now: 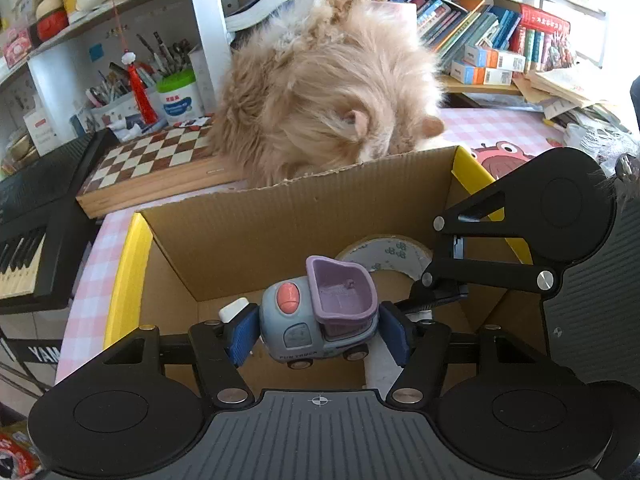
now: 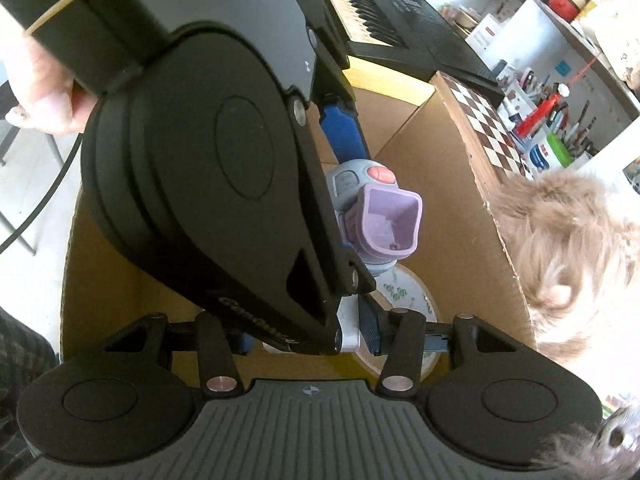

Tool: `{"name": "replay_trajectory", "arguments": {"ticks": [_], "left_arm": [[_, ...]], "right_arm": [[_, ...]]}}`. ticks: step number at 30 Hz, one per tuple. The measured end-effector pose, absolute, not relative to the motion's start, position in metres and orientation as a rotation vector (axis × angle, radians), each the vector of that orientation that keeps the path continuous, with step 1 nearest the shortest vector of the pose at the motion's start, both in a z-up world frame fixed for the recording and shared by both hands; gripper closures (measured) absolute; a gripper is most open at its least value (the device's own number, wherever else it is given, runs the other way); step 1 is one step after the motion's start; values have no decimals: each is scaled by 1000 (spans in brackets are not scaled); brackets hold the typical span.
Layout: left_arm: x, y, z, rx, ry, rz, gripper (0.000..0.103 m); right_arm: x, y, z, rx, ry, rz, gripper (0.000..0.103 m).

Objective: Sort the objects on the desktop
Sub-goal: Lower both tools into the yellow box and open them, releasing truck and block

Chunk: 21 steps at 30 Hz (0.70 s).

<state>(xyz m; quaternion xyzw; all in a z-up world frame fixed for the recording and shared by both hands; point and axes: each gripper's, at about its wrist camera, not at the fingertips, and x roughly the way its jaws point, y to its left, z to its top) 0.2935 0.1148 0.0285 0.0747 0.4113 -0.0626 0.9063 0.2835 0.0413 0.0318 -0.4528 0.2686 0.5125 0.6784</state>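
While your left gripper [image 1: 318, 334] hangs over the open cardboard box [image 1: 248, 232], its blue pads [image 1: 242, 338] are clamped on the sides of a toy truck [image 1: 320, 316]. That truck is grey-blue with a lilac tipper bed and a coral button on its cab, and it sits tilted between the pads, above the box floor rather than on it.

Your right gripper [image 2: 308, 338] reaches into the same box from the other side, close beside the left one. Its fingers stand only partly apart, with a white object [image 2: 348, 330] between them; your left gripper's body covers much of that gap, so I cannot tell whether the pads press on it.

A roll of patterned tape [image 1: 386, 254] lies on the box floor under both tools. Just behind the far wall of the box, a fluffy tan cat [image 1: 320, 92] has its head lowered to the cardboard edge. A chessboard [image 1: 152, 156] lies beside the cat, and a black keyboard [image 1: 28, 240] stands further left.
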Motion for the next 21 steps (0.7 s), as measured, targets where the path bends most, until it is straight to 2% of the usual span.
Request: {"name": "replay_trajectory", "arguments": {"ticks": [11, 13, 14, 21], "left_arm": [[289, 109, 32, 161, 813, -107, 37], [285, 107, 36, 152, 787, -97, 25], [282, 106, 39, 142, 764, -91, 24], [264, 105, 68, 118, 627, -56, 16]], "right_arm": [[289, 44, 33, -996, 606, 1161, 56], [290, 43, 36, -969, 606, 1155, 43], [290, 42, 39, -960, 590, 1142, 34], [290, 21, 67, -856, 534, 1062, 33]]}}
